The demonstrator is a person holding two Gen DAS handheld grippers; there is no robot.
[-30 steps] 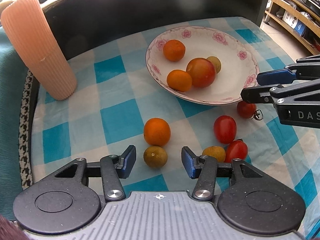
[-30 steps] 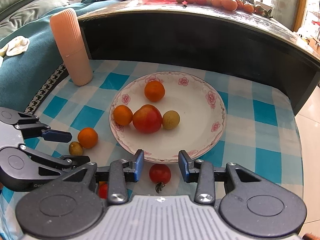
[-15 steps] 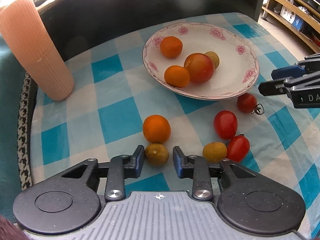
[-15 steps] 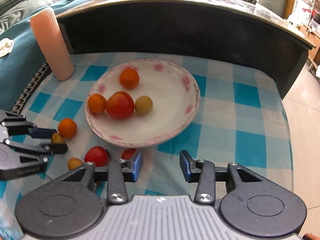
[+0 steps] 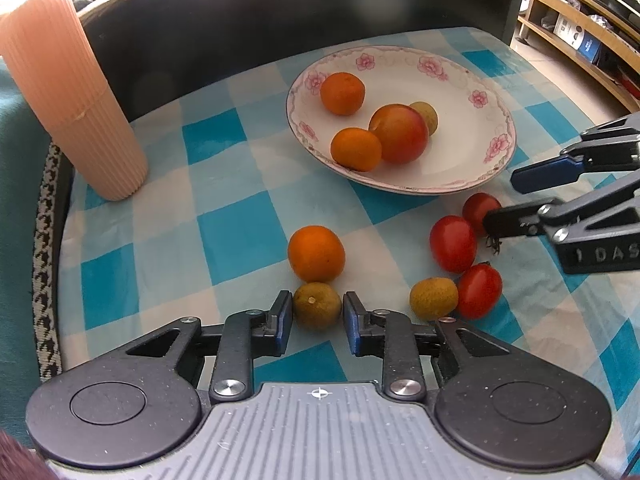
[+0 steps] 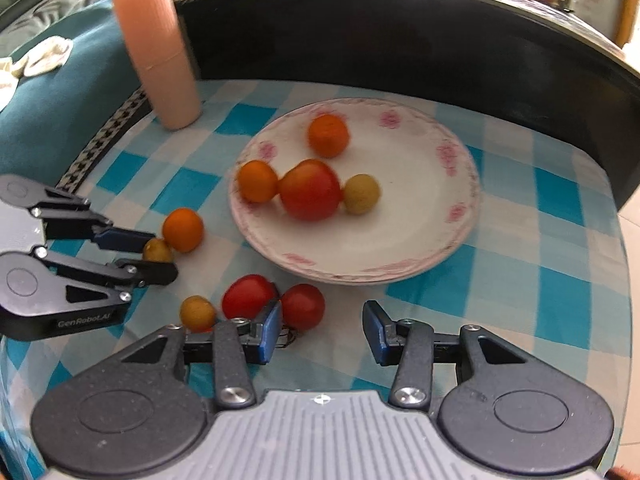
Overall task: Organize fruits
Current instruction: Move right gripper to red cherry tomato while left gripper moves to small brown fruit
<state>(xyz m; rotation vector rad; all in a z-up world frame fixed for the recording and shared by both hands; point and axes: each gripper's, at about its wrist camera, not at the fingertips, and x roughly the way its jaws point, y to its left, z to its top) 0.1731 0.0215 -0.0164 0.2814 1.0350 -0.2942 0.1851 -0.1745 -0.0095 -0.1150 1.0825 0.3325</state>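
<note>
- Between the blue pads of the left tongs [image 5: 316, 314] sat a small greenish-brown fruit [image 5: 317, 305], its stem dimple facing the camera. The jaws had narrowed to either side of it, but I could not tell whether the pads touched it, so the grip was not settled.
- That fruit lay dead ahead of the left tongs, centred in the gap and touching the loose orange [image 5: 316, 254] just beyond it. Being round, it had no long axis to line up with. In my judgement, closing straight on was all the pick needed, with care not to nudge the orange.
- Farther off, up and to the right, stood the flowered plate [image 5: 472, 160], already holding two oranges, a big reddish fruit and a yellowish one. The likely drop lay that way.
- The right tongs [image 6: 322, 328] hung open and empty over the checked cloth on the table [image 5: 224, 224], beside the plate's near rim. A red tomato [image 6: 302, 306] sat just inside its left pad, off centre; two more tomatoes and a yellowish fruit clustered near.
- The left tongs were clearly nearer the greenish fruit; the right were nearer the tomatoes.
- Readable writing: "GenRobot.AI" on the left tongs' body in the right view, and part of "DAS" on the right tongs' body.
- A ribbed peach cylinder [image 5: 68, 96] stood well apart at the cloth's far left.
</note>
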